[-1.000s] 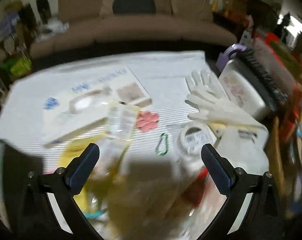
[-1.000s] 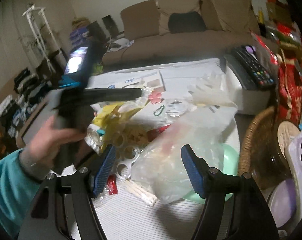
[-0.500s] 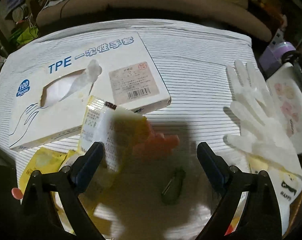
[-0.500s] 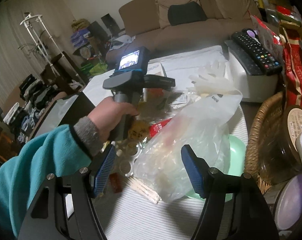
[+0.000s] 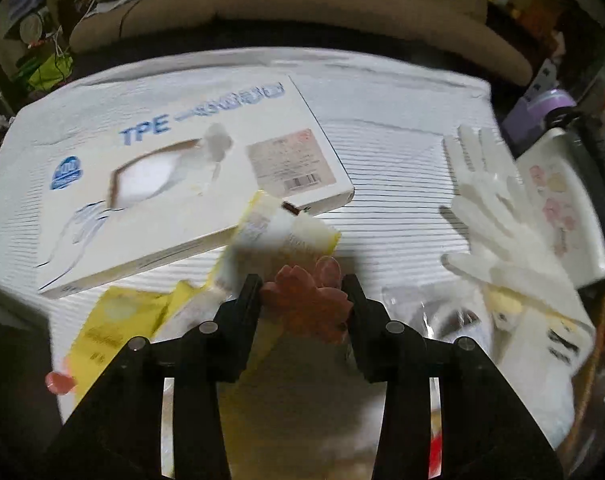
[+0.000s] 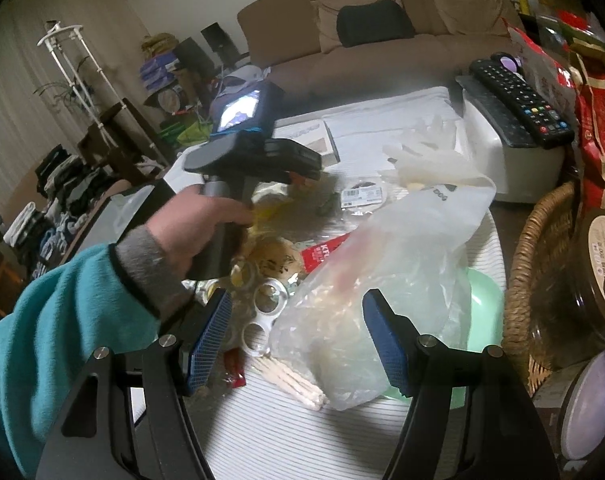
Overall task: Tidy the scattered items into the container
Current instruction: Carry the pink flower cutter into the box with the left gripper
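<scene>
My left gripper (image 5: 301, 288) is shut on a pink flower-shaped piece (image 5: 306, 300), held between both fingers above the striped table cloth (image 5: 386, 152). Yellow packets (image 5: 114, 320) and a pale sachet (image 5: 278, 236) lie just beyond and left of it. A white TPE glove box (image 5: 174, 172) lies at the back left, loose clear gloves (image 5: 490, 208) at the right. My right gripper (image 6: 298, 340) is open and empty, hovering over a clear plastic bag (image 6: 382, 280) that lies on a green bowl (image 6: 482, 300). The left gripper (image 6: 262, 160) also shows in the right wrist view.
A white box (image 6: 506, 160) with a remote control (image 6: 518, 100) on it stands at the back right. A wicker basket (image 6: 538, 264) holds jars at the right edge. White ring holders (image 6: 262, 312), wooden sticks (image 6: 290, 384) and red wrappers (image 6: 322, 256) lie near the bag.
My left gripper has come down over the pink flower piece and closed on it. The right gripper has stayed open over the plastic bag.
</scene>
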Tool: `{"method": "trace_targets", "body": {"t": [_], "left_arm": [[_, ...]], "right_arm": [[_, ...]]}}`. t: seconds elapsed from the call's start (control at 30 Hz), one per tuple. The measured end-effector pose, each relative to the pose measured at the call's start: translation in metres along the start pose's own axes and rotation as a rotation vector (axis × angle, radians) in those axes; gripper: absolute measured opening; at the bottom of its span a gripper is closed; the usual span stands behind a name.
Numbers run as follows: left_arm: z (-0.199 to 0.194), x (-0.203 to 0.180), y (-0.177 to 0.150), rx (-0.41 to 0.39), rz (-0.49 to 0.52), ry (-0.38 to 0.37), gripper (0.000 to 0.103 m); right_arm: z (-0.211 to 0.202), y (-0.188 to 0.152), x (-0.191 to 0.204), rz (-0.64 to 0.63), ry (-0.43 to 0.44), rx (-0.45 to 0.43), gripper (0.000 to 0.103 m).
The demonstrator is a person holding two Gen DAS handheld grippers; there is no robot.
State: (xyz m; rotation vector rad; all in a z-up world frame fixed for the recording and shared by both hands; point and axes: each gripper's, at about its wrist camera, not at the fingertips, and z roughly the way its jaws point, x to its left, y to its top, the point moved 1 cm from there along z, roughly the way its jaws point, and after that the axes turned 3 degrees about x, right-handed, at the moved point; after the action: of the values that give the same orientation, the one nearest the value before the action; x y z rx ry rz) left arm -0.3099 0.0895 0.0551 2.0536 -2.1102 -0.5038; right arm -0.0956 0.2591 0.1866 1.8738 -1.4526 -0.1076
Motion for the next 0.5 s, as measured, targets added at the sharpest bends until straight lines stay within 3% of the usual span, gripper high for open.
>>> {"method": "trace_targets", "body": {"t": [0.27,0.5], "left_arm": [[-0.128,0.045,-0.051,-0.131,-0.015,-0.195,0.038],[-0.223,0.112,-0.112,-0.238,-0.059,-0.251,0.038]], "right_arm": [[0.008,0.000,0.020,-0.032,0.018,0.003,0.071],[0.020,0.000,0.061,-0.100,0.057,0.000,0.071]]}}
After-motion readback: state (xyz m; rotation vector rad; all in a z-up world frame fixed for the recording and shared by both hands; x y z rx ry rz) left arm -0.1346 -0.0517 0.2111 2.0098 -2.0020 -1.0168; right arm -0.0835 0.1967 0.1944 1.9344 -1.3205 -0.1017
